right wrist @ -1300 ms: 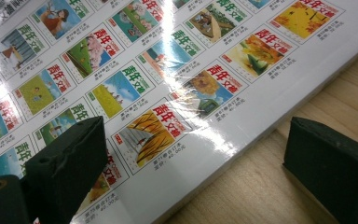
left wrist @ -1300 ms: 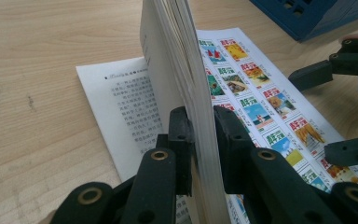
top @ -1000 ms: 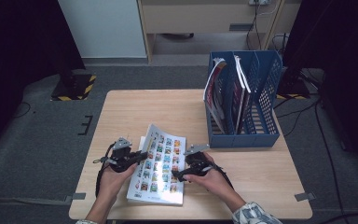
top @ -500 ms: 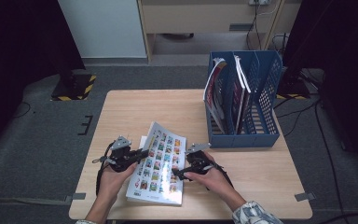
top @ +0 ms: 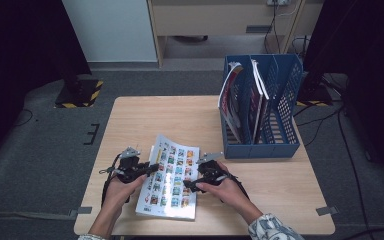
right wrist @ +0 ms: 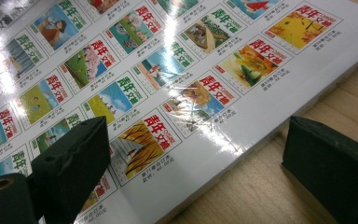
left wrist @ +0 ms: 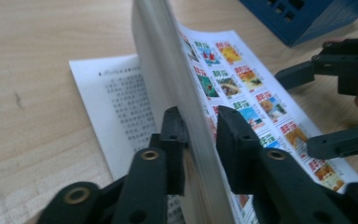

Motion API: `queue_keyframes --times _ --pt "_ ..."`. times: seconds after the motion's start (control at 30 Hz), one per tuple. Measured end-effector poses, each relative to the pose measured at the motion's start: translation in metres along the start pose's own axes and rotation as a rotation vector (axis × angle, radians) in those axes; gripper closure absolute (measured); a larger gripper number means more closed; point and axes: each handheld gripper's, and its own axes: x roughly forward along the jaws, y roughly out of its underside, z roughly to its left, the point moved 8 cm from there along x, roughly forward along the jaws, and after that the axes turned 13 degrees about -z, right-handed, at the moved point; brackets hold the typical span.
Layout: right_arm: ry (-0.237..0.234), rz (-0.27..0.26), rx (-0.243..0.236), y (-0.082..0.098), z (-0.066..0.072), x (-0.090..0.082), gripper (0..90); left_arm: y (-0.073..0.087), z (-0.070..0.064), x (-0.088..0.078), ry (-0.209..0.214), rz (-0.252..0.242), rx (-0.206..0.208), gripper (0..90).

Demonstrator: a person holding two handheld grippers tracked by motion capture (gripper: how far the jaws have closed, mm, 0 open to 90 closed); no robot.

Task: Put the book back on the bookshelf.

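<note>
A magazine (top: 172, 185) with a grid of small colour pictures on its cover lies on the wooden table (top: 155, 120) near the front edge. In the left gripper view a sheaf of its pages (left wrist: 168, 51) stands up on edge, baring a printed text page (left wrist: 116, 102). My left gripper (left wrist: 200, 128) straddles that sheaf. Its jaws have just been opening and now sit loosely at either side of it. My right gripper (right wrist: 200, 163) is wide open at the magazine's right edge, with one jaw over the cover (right wrist: 168, 70) and the other over bare wood.
A blue mesh file holder (top: 285, 145) stands at the table's right rear, with magazines (top: 235, 100) upright in its left slots. The far half of the table is bare wood. Dark floor and cables surround the table.
</note>
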Motion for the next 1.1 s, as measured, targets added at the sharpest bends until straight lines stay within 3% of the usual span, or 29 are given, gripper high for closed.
queue_keyframes --times 0.2,0.7,0.9,1.03,1.1 --pt "-0.009 -0.001 0.003 0.000 0.000 0.000 6.7 0.002 0.006 0.006 0.039 0.021 -0.033 61.7" --pt "-0.021 -0.001 -0.009 0.000 0.000 0.001 4.8 0.002 0.004 0.022 0.064 0.061 -0.002 45.0" --pt "-0.021 0.002 -0.011 0.000 0.000 0.001 4.8 0.002 0.004 0.023 0.045 0.066 0.027 47.2" --pt "-0.022 0.003 -0.012 0.000 0.000 0.001 4.8 0.002 0.006 0.023 0.027 0.066 0.027 54.5" --pt "-0.019 0.004 -0.008 0.000 0.000 0.001 4.7 0.002 0.005 0.023 0.006 0.070 0.052 56.4"
